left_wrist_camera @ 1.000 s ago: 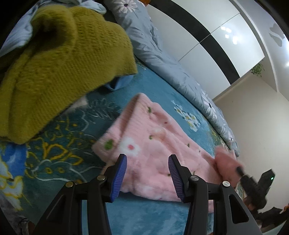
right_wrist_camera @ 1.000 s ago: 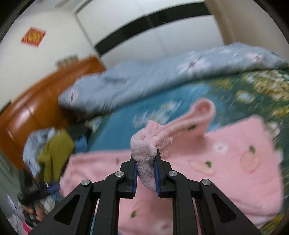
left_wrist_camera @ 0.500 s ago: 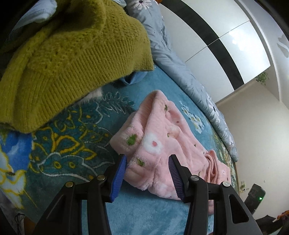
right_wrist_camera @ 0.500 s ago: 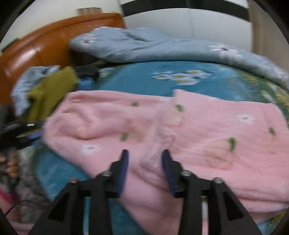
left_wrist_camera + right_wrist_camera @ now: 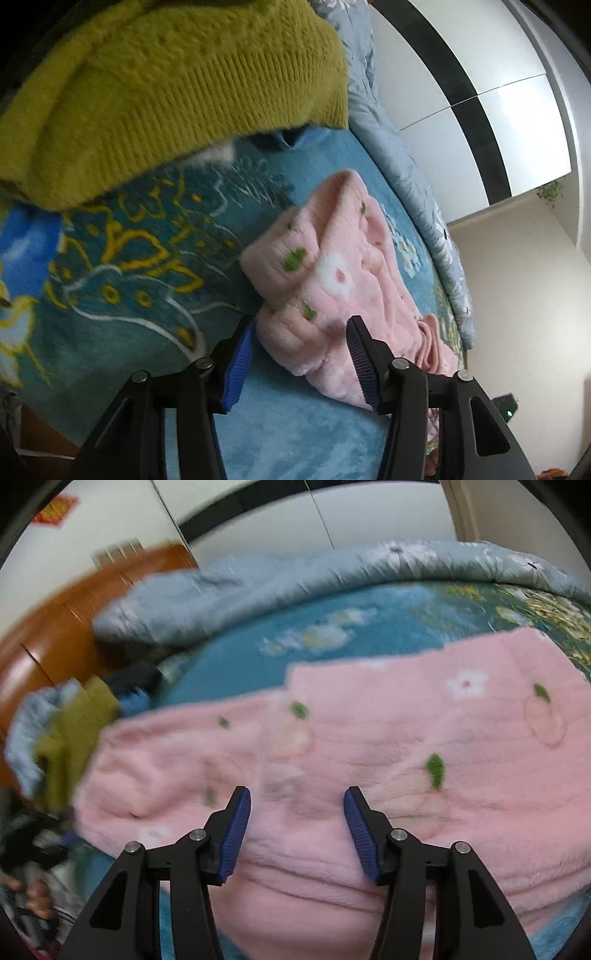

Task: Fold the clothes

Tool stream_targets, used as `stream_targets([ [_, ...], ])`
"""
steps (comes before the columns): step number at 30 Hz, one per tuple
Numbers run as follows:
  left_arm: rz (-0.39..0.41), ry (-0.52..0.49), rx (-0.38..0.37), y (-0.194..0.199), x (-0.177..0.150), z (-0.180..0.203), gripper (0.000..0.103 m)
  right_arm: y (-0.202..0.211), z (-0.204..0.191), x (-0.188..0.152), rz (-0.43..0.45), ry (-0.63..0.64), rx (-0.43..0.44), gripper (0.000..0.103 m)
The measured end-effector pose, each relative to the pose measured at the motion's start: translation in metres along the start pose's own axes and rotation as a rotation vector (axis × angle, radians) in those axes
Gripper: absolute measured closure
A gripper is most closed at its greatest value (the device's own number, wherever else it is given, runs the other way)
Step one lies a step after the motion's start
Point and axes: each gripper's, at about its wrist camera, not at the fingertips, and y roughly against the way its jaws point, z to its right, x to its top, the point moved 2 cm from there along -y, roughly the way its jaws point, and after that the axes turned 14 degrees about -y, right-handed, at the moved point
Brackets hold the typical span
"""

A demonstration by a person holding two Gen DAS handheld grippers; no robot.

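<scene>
Pink fleece, the pink garment [image 5: 332, 280], is seen in the left wrist view lying on the teal blanket [image 5: 147, 258], its near corner between the spread fingers of the left gripper [image 5: 301, 363], while an olive knitted sweater [image 5: 166, 85] is piled toward the far left of the blanket. In the right wrist view the pink garment [image 5: 369, 746] is spread flat across the near part of the blanket [image 5: 258, 657], and the right gripper [image 5: 297, 834] is held over it with fingers wide apart, nothing being pinched; a grey-blue quilt [image 5: 295, 579] is bunched along the far edge.

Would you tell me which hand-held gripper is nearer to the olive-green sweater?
Left. The left hand-held gripper is open beside the olive-green sweater; the right hand-held gripper is open over the pink garment, with the sweater beyond it.
</scene>
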Motion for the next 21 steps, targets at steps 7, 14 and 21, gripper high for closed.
stream_targets([
  [7, -0.052, 0.097, -0.004, -0.032, -0.006, 0.0, 0.04, 0.032, 0.034, -0.002, 0.174, -0.129, 0.041, 0.048],
  [14, -0.007, 0.083, 0.06, -0.037, 0.001, 0.018, 0.043, 0.046, 0.073, -0.003, 0.189, -0.27, 0.06, 0.048],
  [21, 0.137, -0.166, 0.149, -0.023, 0.019, 0.089, 0.079, 0.082, 0.085, -0.004, 0.239, -0.282, 0.032, 0.04],
])
